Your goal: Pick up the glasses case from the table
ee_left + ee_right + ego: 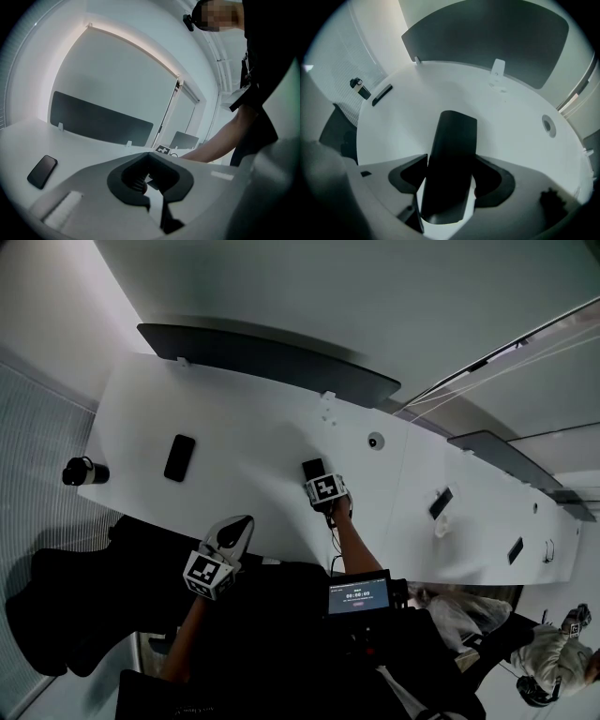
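- Right gripper view is showing the right gripper (pixel 447 176) pointing steeply down at the white table (pixel 506 122), with its two jaws pressing on the long sides of the glasses case (pixel 452 150).
- The glasses case is showing as a dark, smooth, oblong shell. Its near end is sitting between the jaws and its far end is reaching out over the tabletop.
- The case's lid is staying shut, so nothing inside it is showing.
- Head view is placing the glasses case (pixel 313 468) near the middle of the table (pixel 244 418), towards its near edge, with the right gripper (pixel 319 480) clamping it from the near side.
- Whether the case is resting on the tabletop or hanging just clear of it is not showing in any view.
- The left gripper (pixel 242 524) is hovering just off the table's near edge, well apart from the case. Its jaws are meeting at the tips with nothing between them (pixel 150 154).
- A dark capped bottle (pixel 84 471) is sitting at the table's left end, its contents not showing.
- A black smartphone (pixel 179 457) is lying flat just right of the bottle, and well left of the case.
- A dark divider panel (pixel 272 357) is running along the table's far edge.
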The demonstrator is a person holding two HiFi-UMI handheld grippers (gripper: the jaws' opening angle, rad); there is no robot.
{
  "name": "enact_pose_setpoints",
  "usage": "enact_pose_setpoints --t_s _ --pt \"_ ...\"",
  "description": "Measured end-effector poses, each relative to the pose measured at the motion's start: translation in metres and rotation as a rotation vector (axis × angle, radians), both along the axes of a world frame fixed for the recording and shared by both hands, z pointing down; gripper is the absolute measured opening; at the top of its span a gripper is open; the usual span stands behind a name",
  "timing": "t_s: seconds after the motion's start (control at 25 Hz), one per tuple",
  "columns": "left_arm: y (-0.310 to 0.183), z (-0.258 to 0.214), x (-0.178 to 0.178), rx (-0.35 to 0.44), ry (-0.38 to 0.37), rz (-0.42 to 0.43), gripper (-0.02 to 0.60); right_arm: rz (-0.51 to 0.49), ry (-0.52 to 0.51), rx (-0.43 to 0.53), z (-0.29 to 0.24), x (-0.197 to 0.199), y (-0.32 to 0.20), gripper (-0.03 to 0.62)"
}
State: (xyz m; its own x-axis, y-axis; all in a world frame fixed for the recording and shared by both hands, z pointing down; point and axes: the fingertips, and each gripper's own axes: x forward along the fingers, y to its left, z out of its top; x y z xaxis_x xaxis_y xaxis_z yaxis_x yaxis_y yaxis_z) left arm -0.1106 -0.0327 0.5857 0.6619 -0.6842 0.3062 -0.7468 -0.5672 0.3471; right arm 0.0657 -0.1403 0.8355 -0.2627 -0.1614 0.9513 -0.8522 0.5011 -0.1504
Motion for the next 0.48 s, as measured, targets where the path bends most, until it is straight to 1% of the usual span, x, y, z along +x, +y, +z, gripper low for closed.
enact_pose_setpoints --t_s 0.08,0.2,0.28,0.36,0.48 --pt "-0.001 -0.001 0.0 0.001 0.001 -0.001 0.006 0.013 -0.002 0.004 -0.003 0.002 0.001 0.324" --pt "-0.001 -0.001 0.002 0.001 0.0 -0.002 0.006 0.026 -0.03 0.005 -0.007 0.001 0.006 0.324" --pt "0.0 0.0 0.002 0.002 0.0 0.001 0.006 0.037 -0.058 0.024 -0.014 -0.001 0.007 0.324" --pt "0.0 0.001 0.004 0.003 0.001 0.007 0.006 0.076 -0.121 0.051 -0.027 -0.004 0.004 0.324" --pt "-0.002 0.001 0.008 0.005 0.003 0.022 0.006 0.171 -0.273 0.106 -0.064 -0.007 -0.007 0.324"
